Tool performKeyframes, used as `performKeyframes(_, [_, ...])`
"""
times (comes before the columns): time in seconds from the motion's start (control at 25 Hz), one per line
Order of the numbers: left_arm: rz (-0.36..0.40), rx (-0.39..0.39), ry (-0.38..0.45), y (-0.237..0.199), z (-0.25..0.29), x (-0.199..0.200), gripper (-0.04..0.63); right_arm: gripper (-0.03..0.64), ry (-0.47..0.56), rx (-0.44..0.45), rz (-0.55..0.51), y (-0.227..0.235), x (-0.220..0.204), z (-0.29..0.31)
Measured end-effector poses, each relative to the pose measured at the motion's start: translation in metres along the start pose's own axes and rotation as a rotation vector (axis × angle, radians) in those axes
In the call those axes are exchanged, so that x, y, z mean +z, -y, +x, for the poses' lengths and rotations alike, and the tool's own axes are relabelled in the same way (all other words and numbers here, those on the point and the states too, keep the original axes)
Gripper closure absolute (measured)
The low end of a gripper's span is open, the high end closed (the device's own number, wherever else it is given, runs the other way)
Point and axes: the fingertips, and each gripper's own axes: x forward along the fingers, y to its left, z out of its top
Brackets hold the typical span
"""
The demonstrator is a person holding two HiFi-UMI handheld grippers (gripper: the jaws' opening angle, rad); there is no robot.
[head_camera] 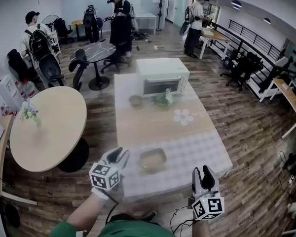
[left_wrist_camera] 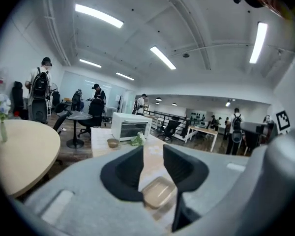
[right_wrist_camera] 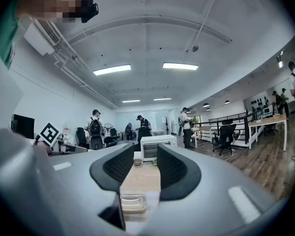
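My left gripper (head_camera: 119,155) hovers over the front left edge of the long table (head_camera: 197,147), open with nothing between its jaws. Just to its right a shallow tan rectangular container (head_camera: 153,159) lies on the tabletop; it shows below the jaws in the left gripper view (left_wrist_camera: 159,192) and the right gripper view (right_wrist_camera: 132,203). My right gripper (head_camera: 203,172) is held off the table's front right corner, open and empty. Both grippers (left_wrist_camera: 153,167) (right_wrist_camera: 145,167) point along the table toward a white toaster oven (head_camera: 162,75).
A small bowl (head_camera: 135,100) and a green leafy vegetable (head_camera: 164,98) sit in front of the oven, and a flower print (head_camera: 183,116) marks the cloth. A round wooden table (head_camera: 44,127) with a flower vase (head_camera: 30,112) stands left. Several people, chairs and desks fill the back.
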Motion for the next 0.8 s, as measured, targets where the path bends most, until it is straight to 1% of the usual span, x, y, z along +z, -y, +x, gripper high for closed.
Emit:
performKeyframes(0.08, [-0.012, 0.016, -0.035, -0.002, 0.016, -0.016, 0.471, 0.471, -0.011, 0.008, 0.018, 0.014, -0.009, 0.006])
performKeyframes(0.2, [-0.022, 0.025, -0.112, -0.009, 0.042, -0.044, 0.472, 0.471, -0.017, 0.004, 0.043, 0.031, -0.024, 0.013])
performKeyframes(0.28, [-0.056, 0.016, -0.161, -0.015, 0.059, -0.059, 0.472, 0.471, -0.023, -0.004, 0.063, 0.038, -0.031, 0.019])
performKeyframes(0.4, [-0.104, -0.014, -0.193, -0.024, 0.095, -0.072, 0.472, 0.471, -0.024, -0.017, 0.064, 0.05, -0.039, 0.036])
performKeyframes(0.48, [-0.108, -0.033, -0.232, -0.031, 0.11, -0.09, 0.474, 0.471, -0.049, -0.045, 0.073, 0.053, -0.052, 0.041])
performKeyframes(0.6, [-0.124, -0.059, -0.313, -0.042, 0.128, -0.122, 0.476, 0.471, -0.09, -0.102, 0.104, 0.054, -0.072, 0.044])
performKeyframes(0.72, [-0.161, -0.099, -0.395, -0.051, 0.15, -0.15, 0.479, 0.471, -0.13, -0.153, 0.118, 0.055, -0.085, 0.052])
performKeyframes(0.8, [-0.193, -0.118, -0.441, -0.059, 0.163, -0.169, 0.479, 0.471, -0.148, -0.17, 0.121, 0.053, -0.094, 0.063])
